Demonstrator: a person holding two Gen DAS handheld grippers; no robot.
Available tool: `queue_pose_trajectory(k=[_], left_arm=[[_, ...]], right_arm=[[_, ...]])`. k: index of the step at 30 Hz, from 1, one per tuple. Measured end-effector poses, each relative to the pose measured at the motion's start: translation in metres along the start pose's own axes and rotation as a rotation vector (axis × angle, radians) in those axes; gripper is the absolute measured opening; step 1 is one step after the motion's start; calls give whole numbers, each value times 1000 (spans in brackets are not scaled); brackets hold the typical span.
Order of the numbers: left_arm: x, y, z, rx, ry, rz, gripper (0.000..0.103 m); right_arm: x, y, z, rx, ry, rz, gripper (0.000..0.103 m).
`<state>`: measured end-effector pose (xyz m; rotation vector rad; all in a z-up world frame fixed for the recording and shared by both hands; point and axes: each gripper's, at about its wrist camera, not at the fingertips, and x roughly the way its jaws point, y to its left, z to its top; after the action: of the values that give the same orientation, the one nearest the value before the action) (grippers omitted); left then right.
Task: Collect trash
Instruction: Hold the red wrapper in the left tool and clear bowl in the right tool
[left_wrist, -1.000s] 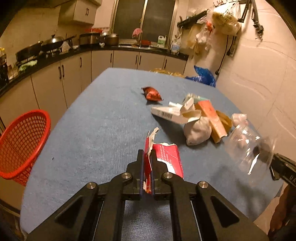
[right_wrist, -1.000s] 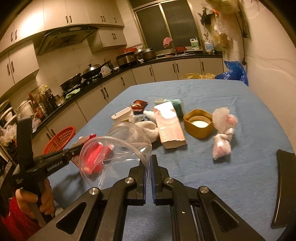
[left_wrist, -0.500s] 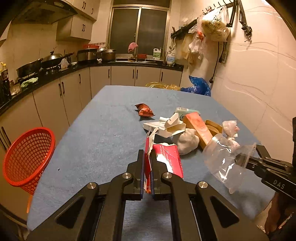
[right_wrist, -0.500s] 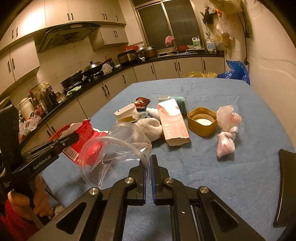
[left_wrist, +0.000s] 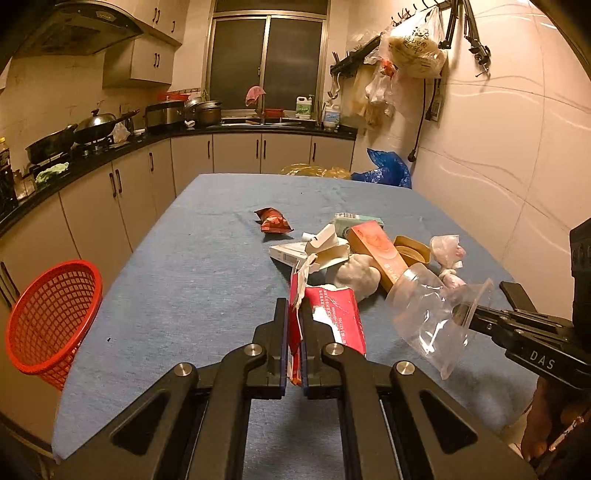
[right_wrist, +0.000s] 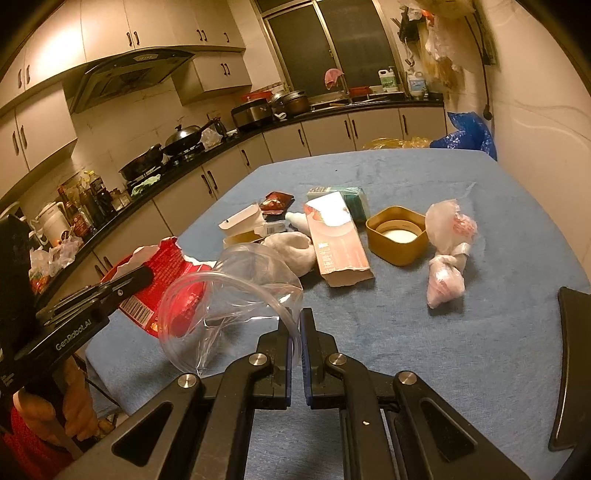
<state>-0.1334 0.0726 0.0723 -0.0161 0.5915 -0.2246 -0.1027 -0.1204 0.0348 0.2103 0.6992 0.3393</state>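
My left gripper (left_wrist: 294, 317) is shut on a torn red wrapper (left_wrist: 334, 317), held above the near part of the blue table (left_wrist: 207, 273). The wrapper also shows in the right wrist view (right_wrist: 162, 280). My right gripper (right_wrist: 295, 325) is shut on the rim of a clear plastic cup (right_wrist: 229, 295), which also shows in the left wrist view (left_wrist: 428, 317). A red basket (left_wrist: 48, 321) stands off the table's left edge. More trash lies mid-table: an orange carton (right_wrist: 338, 240), a gold tub (right_wrist: 397, 234), tied pink bags (right_wrist: 445, 254), a red snack pack (left_wrist: 271, 221).
Kitchen counters with pans (left_wrist: 88, 129) run along the left and back. A wall (left_wrist: 498, 166) borders the table's right side. A blue bag (left_wrist: 386, 171) sits past the far edge. A dark chair back (right_wrist: 572, 369) stands at the near right.
Both grippers rose and drew back from the table, still holding the wrapper and the cup. The right gripper with the cup moved closer to the left one.
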Motion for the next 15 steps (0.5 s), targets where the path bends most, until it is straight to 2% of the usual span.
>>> queue_pose_trajectory(k=[15], left_arm=[[-5,-2,2,-7,1,0,5]], right_arm=[[-2,4,-1,-4,8,17,5]])
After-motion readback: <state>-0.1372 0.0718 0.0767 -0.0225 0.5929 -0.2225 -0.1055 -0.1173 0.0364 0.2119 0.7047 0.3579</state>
